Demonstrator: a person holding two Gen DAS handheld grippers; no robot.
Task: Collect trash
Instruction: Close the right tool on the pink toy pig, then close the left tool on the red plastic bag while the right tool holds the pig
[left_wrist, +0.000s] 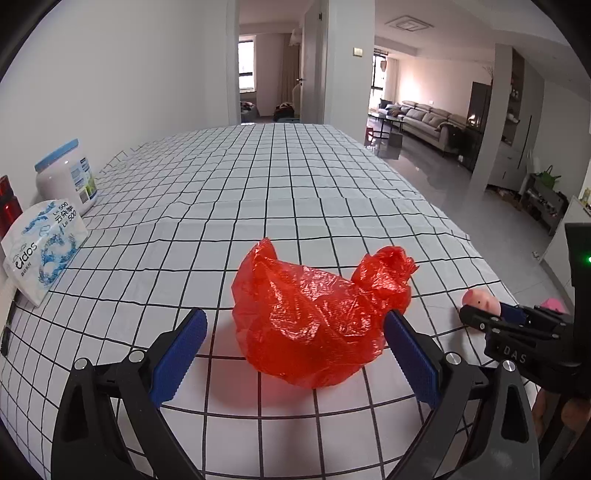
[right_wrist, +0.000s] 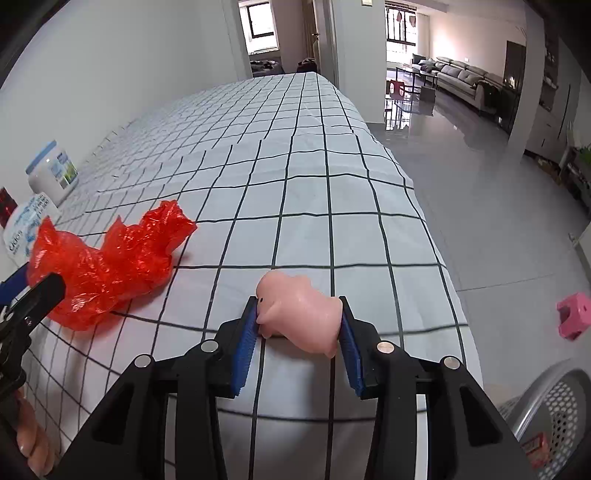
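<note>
Fingers (right_wrist: 248, 334) of the right gripper (right_wrist: 299, 332) are pressed on both sides of a pink toy (right_wrist: 299, 312) near the right edge of the table (right_wrist: 314, 192). Left gripper (left_wrist: 295, 354) is held open around a red bag (left_wrist: 314, 314), near the front edge.

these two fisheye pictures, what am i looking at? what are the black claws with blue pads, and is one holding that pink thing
No robot here: a person holds a two-finger gripper in each hand, and a camera on each one looks forward along its fingers. One picture is from the left gripper, the other from the right gripper. Both look over a table with a checked cloth. On it lie a crumpled red plastic bag, a tissue pack and a white jar with a blue lid. The left gripper's jaws stand open on either side of the bag. The right one is shut on a soft pink toy; its blue pads press the toy's sides.
</note>
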